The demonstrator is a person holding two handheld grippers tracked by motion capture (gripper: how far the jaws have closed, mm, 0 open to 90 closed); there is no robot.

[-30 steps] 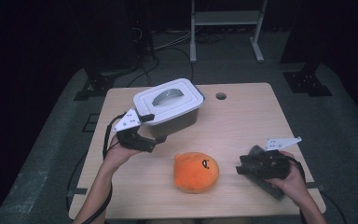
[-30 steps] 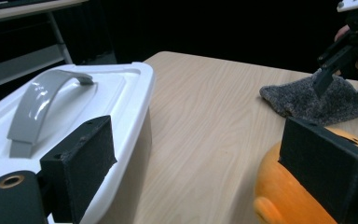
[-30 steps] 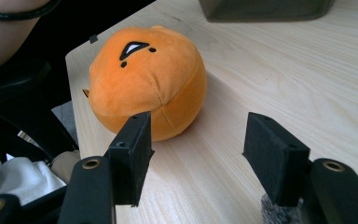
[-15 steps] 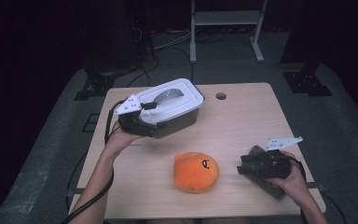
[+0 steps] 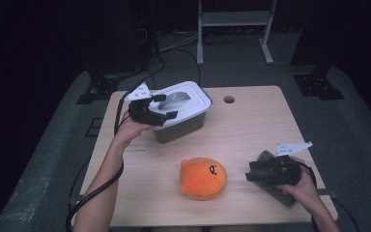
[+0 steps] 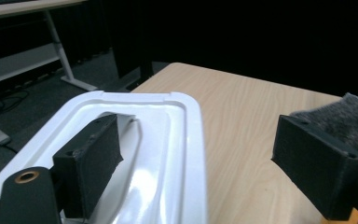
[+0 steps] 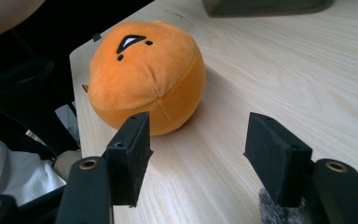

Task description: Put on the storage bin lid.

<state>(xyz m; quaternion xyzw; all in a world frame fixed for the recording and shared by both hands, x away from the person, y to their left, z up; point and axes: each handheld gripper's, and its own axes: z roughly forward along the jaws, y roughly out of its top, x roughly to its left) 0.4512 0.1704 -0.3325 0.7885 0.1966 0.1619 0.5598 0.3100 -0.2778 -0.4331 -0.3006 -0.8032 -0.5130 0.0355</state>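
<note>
The left gripper (image 5: 160,107) hovers over the white plastic lid (image 5: 192,100) of the grey rectangular box (image 5: 183,126) at the table's (image 5: 261,125) eleven o'clock, jaws wide and just narrowing on nothing, apparently lining up with the lid's handle; the right gripper (image 5: 256,174), half-open and empty, rests at four o'clock beside the round orange plush toy (image 5: 204,178).

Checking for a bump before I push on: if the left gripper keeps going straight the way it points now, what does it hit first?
Most likely the white lid of the grey bin. The left gripper hangs open just over it, one jaw above the lid's handle recess; how much gap remains is unclear.
</note>
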